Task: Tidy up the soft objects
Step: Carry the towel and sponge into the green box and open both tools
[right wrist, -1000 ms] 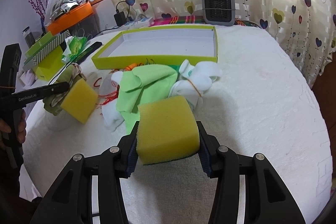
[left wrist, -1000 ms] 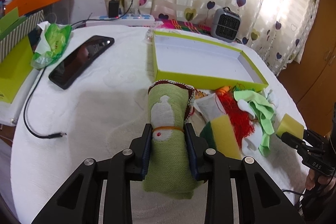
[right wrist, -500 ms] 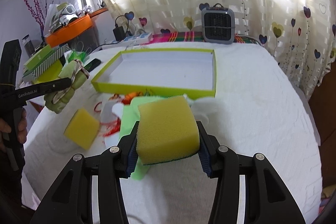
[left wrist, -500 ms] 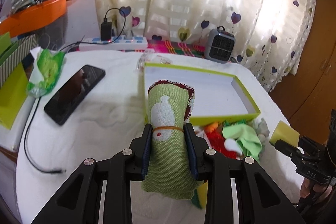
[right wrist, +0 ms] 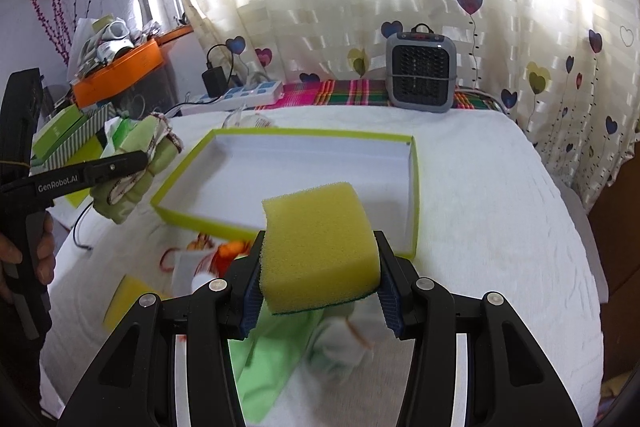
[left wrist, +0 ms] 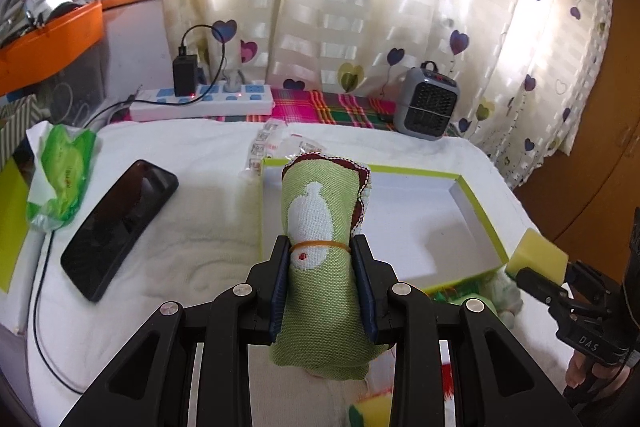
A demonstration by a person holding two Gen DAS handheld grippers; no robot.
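Observation:
My left gripper (left wrist: 320,247) is shut on a rolled green cloth (left wrist: 320,227) with a rubber band, held above the table at the left end of the lime-rimmed white box (left wrist: 476,211). It also shows in the right wrist view (right wrist: 132,167). My right gripper (right wrist: 318,267) is shut on a yellow sponge (right wrist: 318,247), held above the near rim of the box (right wrist: 412,187). The sponge also shows in the left wrist view (left wrist: 536,255). Below lie a second yellow sponge (right wrist: 124,301), a green cloth (right wrist: 268,359), white socks (right wrist: 340,347) and a red-orange item (right wrist: 228,251).
A black phone (left wrist: 120,223), a green packet (left wrist: 60,171) and a black cable (left wrist: 40,327) lie on the white cloth at left. A power strip (left wrist: 204,103) and a small grey heater (left wrist: 428,107) stand at the back. An orange shelf (right wrist: 120,71) is at left.
Both grippers have risen and moved forward toward the box, each keeping its load. The pile of soft things has dropped low in both views.

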